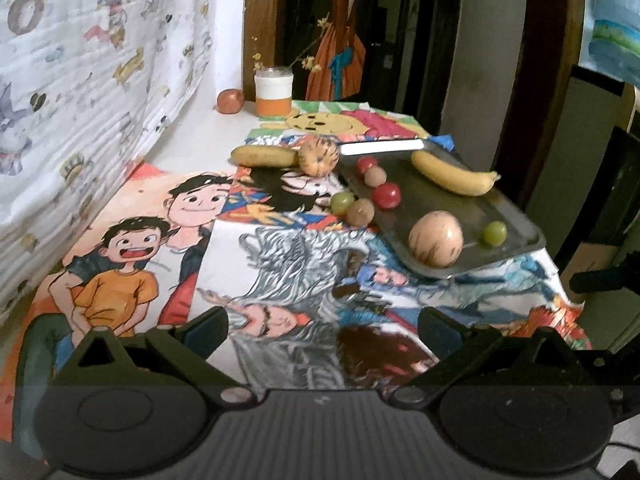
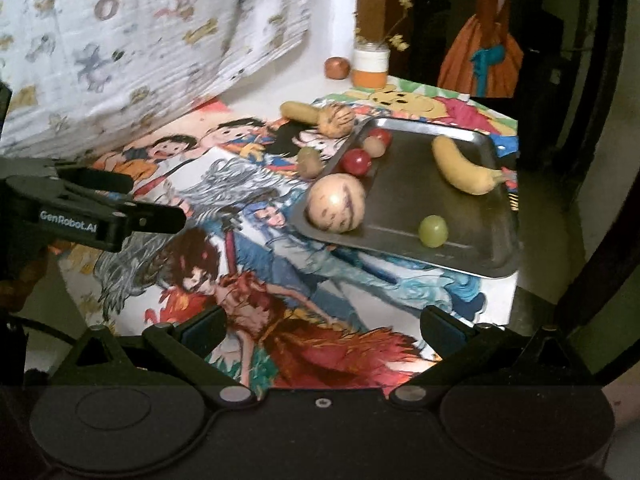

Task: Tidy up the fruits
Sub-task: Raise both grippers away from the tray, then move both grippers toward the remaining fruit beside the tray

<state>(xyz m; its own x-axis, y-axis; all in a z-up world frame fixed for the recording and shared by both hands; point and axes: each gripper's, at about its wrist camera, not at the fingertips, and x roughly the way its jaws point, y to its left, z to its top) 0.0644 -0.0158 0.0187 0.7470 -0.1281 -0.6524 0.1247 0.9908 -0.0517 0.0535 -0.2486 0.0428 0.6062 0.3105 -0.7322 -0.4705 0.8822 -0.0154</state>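
Observation:
A metal tray (image 1: 508, 216) (image 2: 460, 258) lies on the table's right side. It holds a yellow banana (image 1: 452, 174) (image 2: 460, 168), a large pale round fruit (image 1: 436, 240) (image 2: 336, 202), a green grape (image 1: 494, 233) (image 2: 433, 231) and two red fruits (image 1: 386, 195) with a small tan one between them. Off the tray's left edge lie a green grape (image 1: 342, 202), a tan ball (image 1: 360, 212), a striped round fruit (image 1: 319, 156) (image 2: 336, 120) and a greenish banana (image 1: 264, 156) (image 2: 298, 111). My left gripper (image 1: 324, 332) (image 2: 158, 198) and right gripper (image 2: 324, 330) are both open, empty and short of the fruit.
Cartoon drawings cover the tabletop (image 1: 280, 264). At the back stand an orange-and-white jar (image 1: 273, 92) with dried flowers and a reddish round fruit (image 1: 231, 101). A printed cloth (image 1: 100, 80) hangs along the left. The table's right edge drops off just past the tray.

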